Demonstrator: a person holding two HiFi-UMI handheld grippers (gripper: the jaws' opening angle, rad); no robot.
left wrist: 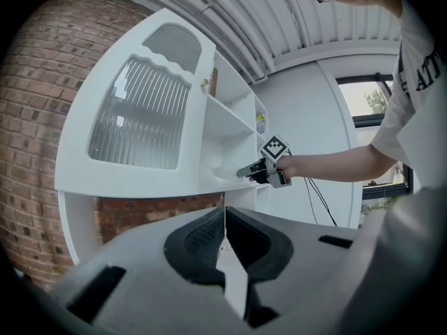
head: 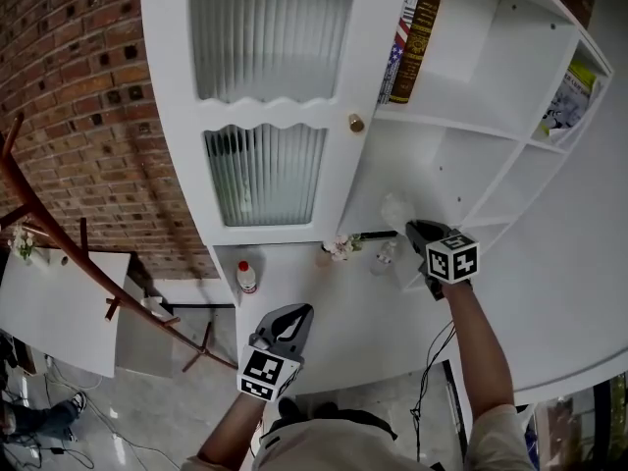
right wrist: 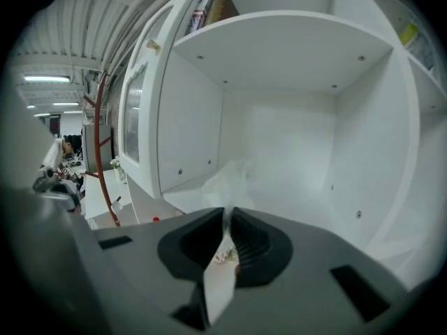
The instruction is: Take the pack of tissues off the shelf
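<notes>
The pack of tissues (head: 395,211) is a soft, translucent white plastic pack lying on the floor of an open compartment of the white shelf unit (head: 471,165). My right gripper (head: 422,232) reaches into that compartment and is shut on the pack's near edge. In the right gripper view the crinkled pack (right wrist: 230,180) rises just beyond the closed jaws of the right gripper (right wrist: 227,222). My left gripper (head: 291,320) hangs low in front of the unit, shut and holding nothing. In the left gripper view the left gripper (left wrist: 225,232) points at the right gripper (left wrist: 260,170) and the pack (left wrist: 227,171).
Books (head: 417,37) stand on the shelf above, and a printed booklet (head: 569,96) sits in a compartment at the far right. A ribbed-glass door with a brass knob (head: 356,123) is to the left. A red-capped bottle (head: 246,277), small flowers (head: 340,247) and a wooden coat rack (head: 59,243) stand lower down.
</notes>
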